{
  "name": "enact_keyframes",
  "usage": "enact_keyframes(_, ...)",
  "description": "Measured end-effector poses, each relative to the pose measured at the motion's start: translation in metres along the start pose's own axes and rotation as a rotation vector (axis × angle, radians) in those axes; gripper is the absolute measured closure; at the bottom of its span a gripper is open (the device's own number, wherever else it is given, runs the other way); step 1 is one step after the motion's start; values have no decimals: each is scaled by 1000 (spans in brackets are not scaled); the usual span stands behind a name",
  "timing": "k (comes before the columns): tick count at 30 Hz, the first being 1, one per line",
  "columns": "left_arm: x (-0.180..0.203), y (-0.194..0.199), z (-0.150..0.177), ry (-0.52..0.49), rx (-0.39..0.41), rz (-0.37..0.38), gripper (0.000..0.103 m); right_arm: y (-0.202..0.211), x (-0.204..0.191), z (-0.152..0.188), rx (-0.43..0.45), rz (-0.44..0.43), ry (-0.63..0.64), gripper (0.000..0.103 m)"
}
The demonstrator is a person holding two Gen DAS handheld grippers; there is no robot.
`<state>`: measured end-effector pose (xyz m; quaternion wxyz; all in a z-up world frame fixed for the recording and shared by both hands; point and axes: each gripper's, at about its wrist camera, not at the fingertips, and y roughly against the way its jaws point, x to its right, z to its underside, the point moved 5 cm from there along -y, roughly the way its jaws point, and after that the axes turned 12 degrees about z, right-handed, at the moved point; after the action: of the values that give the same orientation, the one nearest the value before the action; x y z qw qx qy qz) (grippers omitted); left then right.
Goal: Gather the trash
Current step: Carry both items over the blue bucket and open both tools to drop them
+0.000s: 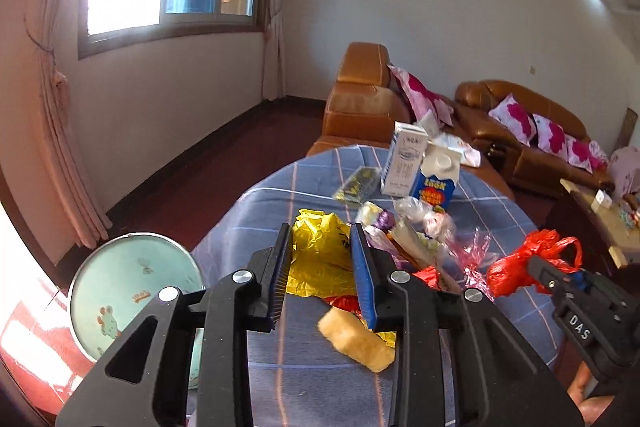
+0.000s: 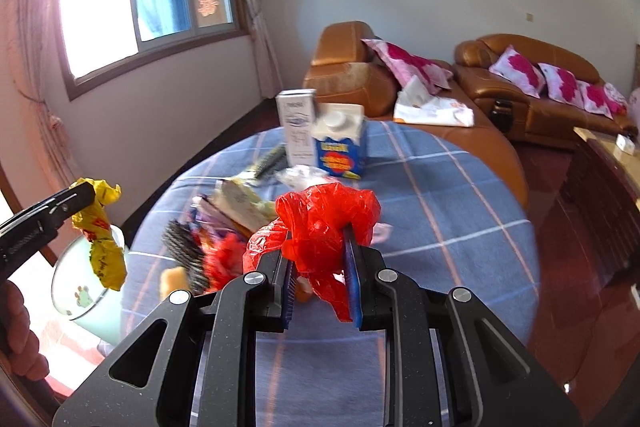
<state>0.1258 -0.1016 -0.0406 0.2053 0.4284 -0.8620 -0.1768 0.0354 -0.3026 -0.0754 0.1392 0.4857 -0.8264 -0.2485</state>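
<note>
My left gripper (image 1: 322,241) is shut on a crumpled yellow plastic bag (image 1: 320,259). In the right wrist view that yellow bag (image 2: 100,239) hangs from the left gripper (image 2: 86,198), above the mint-green trash bin (image 2: 80,301). My right gripper (image 2: 318,239) is shut on a red plastic bag (image 2: 324,215), held over the blue plaid table (image 2: 440,207). The left wrist view shows this red bag (image 1: 520,263) in the right gripper (image 1: 538,269) at the table's right side. The bin (image 1: 128,287) stands on the floor at the table's left edge.
On the table (image 1: 260,211) lie a white carton (image 1: 402,163), a blue carton (image 1: 436,183), a black-yellow packet (image 1: 356,183), mixed wrappers (image 1: 404,235), pink cellophane (image 1: 476,255) and a yellow spongy piece (image 1: 356,339). A brown sofa (image 1: 516,115) stands behind, a wooden side table (image 1: 600,215) to the right.
</note>
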Motion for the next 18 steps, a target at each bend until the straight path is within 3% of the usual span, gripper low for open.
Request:
enact_keyframes(12, -105, 63, -3, 77, 52, -297, 73, -2, -117, -13, 19, -202, 128, 81)
enact_keyframes(18, -150, 79, 2, 137, 55, -380, 73, -7, -176, -11, 3, -281, 194, 81)
